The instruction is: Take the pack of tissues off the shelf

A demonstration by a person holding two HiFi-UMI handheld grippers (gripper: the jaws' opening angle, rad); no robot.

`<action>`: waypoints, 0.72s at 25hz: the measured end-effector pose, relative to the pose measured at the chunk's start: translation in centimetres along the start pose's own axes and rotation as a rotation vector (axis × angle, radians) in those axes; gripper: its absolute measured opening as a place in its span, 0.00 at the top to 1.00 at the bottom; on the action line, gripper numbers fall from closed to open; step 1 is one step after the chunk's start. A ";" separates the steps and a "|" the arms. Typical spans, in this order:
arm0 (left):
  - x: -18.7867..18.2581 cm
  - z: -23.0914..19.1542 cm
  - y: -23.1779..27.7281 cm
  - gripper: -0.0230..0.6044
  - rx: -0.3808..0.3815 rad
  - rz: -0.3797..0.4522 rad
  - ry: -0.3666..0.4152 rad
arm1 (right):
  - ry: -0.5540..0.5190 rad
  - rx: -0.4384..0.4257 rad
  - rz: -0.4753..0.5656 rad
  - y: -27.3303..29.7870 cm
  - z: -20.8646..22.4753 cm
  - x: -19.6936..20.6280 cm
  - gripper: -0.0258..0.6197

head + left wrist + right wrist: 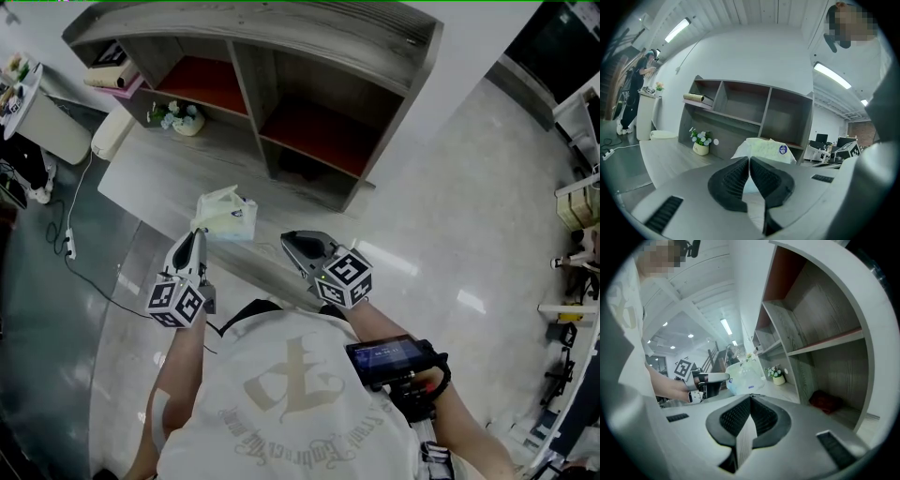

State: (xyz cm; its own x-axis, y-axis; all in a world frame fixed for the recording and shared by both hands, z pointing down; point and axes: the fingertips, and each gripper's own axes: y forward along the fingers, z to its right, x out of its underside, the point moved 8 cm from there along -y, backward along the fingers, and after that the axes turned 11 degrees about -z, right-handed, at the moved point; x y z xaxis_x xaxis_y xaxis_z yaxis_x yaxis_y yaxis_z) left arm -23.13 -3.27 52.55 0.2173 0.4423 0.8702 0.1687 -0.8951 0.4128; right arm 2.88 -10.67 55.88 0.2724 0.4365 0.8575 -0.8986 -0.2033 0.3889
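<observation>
Our left tool (199,234) pinched the pack of tissues (228,214), clear of the shelf (319,89); the right tool (287,238) was pressed together, empty. Next, we judged, came lowering it gently by the tabletop's (155,178) front edge.

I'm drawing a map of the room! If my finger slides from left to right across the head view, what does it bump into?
paper roll → flower pot → pack of tissues → right tongs → small screen
</observation>
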 end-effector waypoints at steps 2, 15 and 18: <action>0.7 0.0 -0.1 0.92 -0.005 -0.009 -0.004 | -0.006 -0.002 -0.001 -0.1 0.0 0.1 0.95; 5.6 0.1 -0.6 0.92 -0.025 -0.074 -0.060 | -0.007 0.013 -0.002 -1.3 1.1 1.3 0.95; 5.9 0.7 0.0 0.92 -0.010 -0.078 -0.062 | 0.000 0.015 -0.012 -1.6 1.3 1.9 0.95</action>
State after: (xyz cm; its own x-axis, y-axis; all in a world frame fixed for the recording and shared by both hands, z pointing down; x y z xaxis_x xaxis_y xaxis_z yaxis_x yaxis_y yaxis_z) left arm -21.16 -0.59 57.50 0.2634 0.5126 0.8172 0.1774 -0.8584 0.4813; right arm 5.25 -10.61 57.35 0.2836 0.4389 0.8526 -0.8900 -0.2106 0.4044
